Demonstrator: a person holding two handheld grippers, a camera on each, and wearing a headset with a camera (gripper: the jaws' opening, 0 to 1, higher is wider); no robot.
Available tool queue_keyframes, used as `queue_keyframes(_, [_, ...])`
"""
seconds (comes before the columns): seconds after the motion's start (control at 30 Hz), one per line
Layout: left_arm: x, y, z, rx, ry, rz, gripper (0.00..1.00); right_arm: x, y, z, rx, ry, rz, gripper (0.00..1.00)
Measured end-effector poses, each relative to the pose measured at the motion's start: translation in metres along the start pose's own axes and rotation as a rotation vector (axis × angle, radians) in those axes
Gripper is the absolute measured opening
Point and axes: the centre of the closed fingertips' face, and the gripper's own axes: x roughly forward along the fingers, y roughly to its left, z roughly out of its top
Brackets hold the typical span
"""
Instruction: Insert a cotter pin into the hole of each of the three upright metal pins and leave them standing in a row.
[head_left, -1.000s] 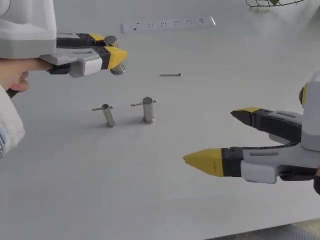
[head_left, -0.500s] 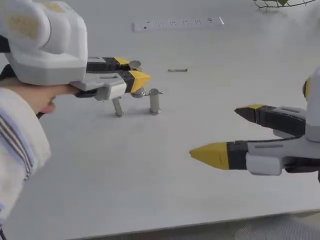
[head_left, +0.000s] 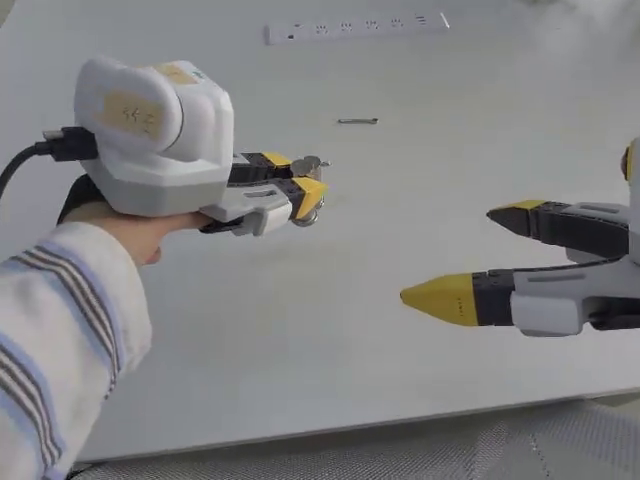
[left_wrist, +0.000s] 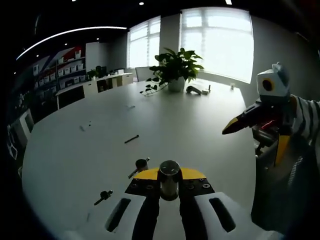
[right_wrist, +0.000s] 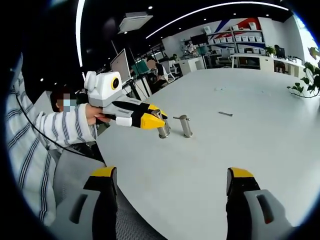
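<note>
The left gripper has its fingers clenched on an upright metal pin low over the desk, beside a second metal pin and a third metal pin, each seemingly cross-pinned, with a loose cotter pin beyond, while the right gripper hangs released, well apart.

A white power strip lies near the far edge of the pale bench. A leafy potted plant stands at one end of it, before bright windows. Shelves line a distant wall.
</note>
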Motion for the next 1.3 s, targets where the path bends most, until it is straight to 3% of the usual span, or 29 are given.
queue_keyframes(0.2, [0.013,-0.005,-0.016,-0.053,0.025,0.001,0.1,-0.003,-0.003,-0.002,-0.004,0.013,-0.009,0.9])
queue_keyframes(0.3, [0.018,-0.007,-0.02,-0.05,0.035,0.006,0.1,-0.005,-0.004,-0.001,-0.012,0.013,-0.011,0.91])
queue_keyframes(0.53, [0.025,-0.008,-0.022,-0.06,0.026,0.003,0.1,-0.004,-0.002,-0.004,-0.014,0.026,0.0,0.9])
queue_keyframes(0.73, [0.03,-0.007,-0.025,-0.043,0.032,0.009,0.1,-0.004,-0.001,-0.008,-0.018,0.038,0.003,0.89])
queue_keyframes(0.8, [0.031,-0.007,-0.026,0.006,0.043,0.021,0.09,-0.005,-0.002,-0.009,-0.015,0.041,0.002,0.89])
queue_keyframes(1.3, [0.036,-0.01,-0.033,0.04,0.06,0.009,0.1,-0.003,-0.004,-0.019,-0.018,0.071,0.009,0.88])
